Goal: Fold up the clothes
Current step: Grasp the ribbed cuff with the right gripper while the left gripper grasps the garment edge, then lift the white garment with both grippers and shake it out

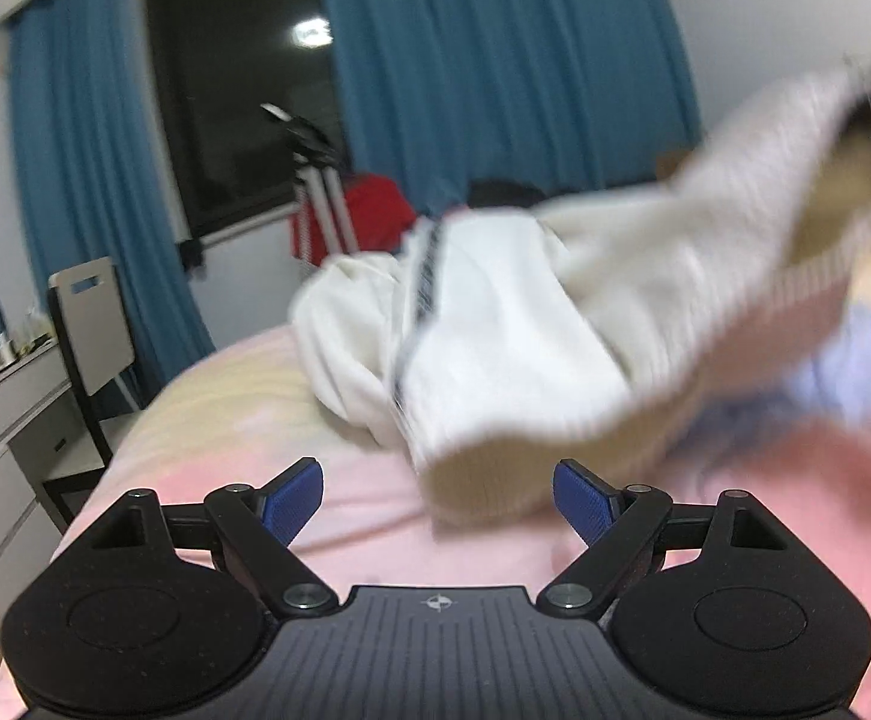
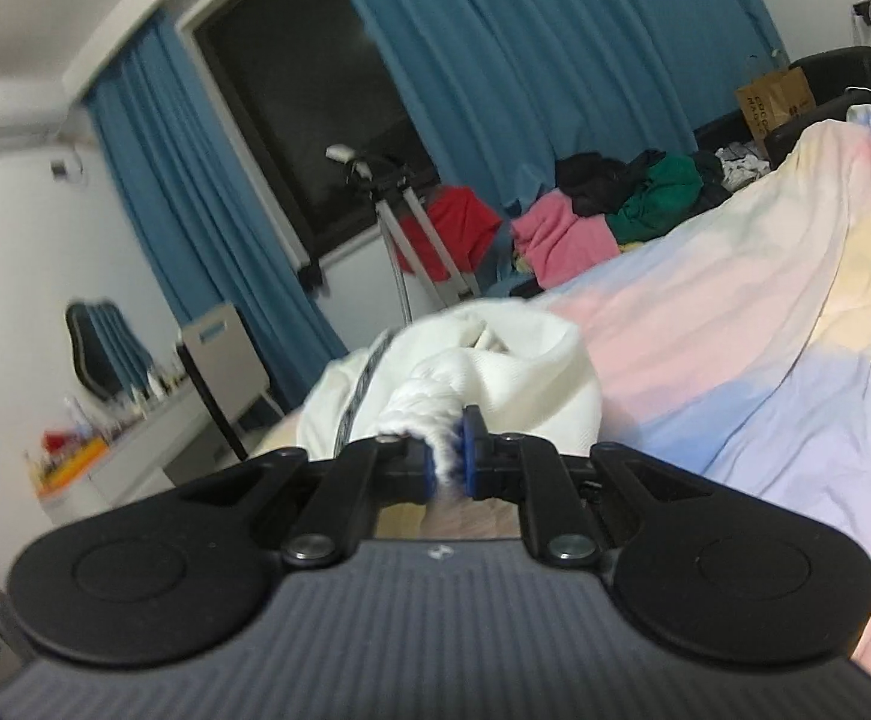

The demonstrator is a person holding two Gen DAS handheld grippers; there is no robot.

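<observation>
While the right claw [image 2: 448, 455] pinches a bunched fold of the white garment [image 2: 483, 372] between its blue pads [image 2: 470, 450], the left claw [image 1: 437, 495] is spread wide and holds nothing. White garment [image 1: 495, 324] lies heaped on the bed [image 1: 225, 420], over a pastel pink, yellow and blue bedspread [image 2: 765, 300]. One ribbed edge is lifted and blurred in the left wrist view, just above the left claw. Dark striped trim runs down the cloth. Pile of coloured clothes [image 2: 615, 210] sits well apart, near the teal curtains [image 2: 525, 60].
</observation>
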